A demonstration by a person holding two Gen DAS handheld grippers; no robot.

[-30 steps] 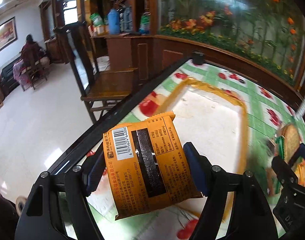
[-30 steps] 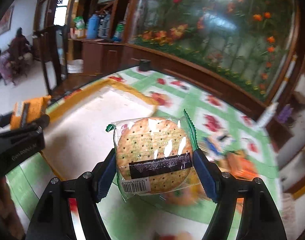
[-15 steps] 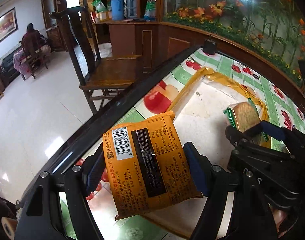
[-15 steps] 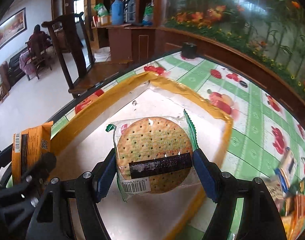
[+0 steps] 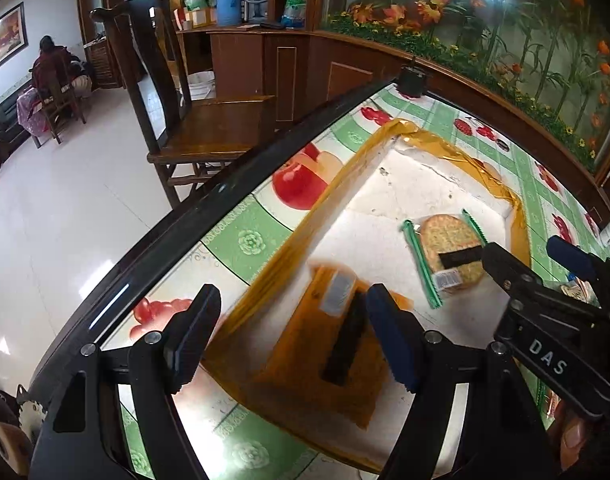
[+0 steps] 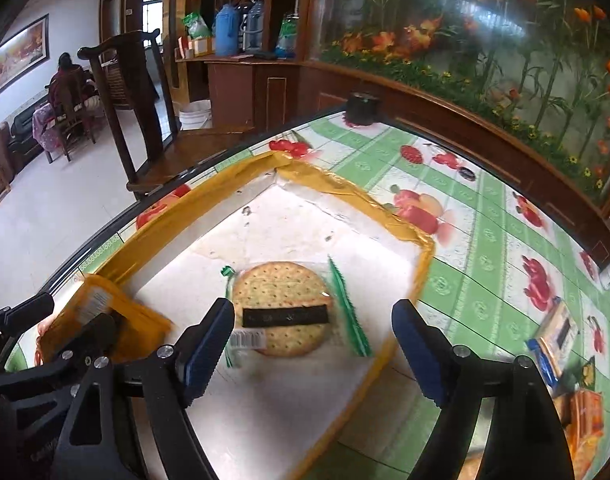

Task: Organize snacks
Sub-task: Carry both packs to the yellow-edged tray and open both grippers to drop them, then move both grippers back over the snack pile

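Below, left wrist view: the left gripper (image 5: pixel 293 334) stood open and held nothing. A second before, its pads had clamped the orange packet (image 5: pixel 325 364); now that packet lay blurred on the white board (image 5: pixel 369 216) just beyond and between the fingers, its near corner over the board's yellow tape border (image 5: pixel 437 140). Further ahead and to the right, the cracker packet (image 5: pixel 445 256) lay flat on the same board, with the right gripper (image 5: pixel 521 256) reaching in from the right, just beside it.

Right wrist view: the right gripper (image 6: pixel 309 344) was opening its jaws. The cracker packet (image 6: pixel 285 308), gripped between its pads half a second earlier, now lay on the white board (image 6: pixel 289 220) just ahead, between the finger lines but clear of both pads. To the left, the orange packet (image 6: pixel 105 320) rested near the taped edge, under the left gripper (image 6: pixel 49 320). Off to the right, well apart, more snacks (image 6: pixel 553 340) remained on the fruit-patterned tablecloth (image 6: pixel 485 208).

Reading: both packets appeared released inside the taped area, so two snacks counted as sorted. Judged from the leftovers at right, the task was unfinished, and a return to that pile seemed the likely next step.
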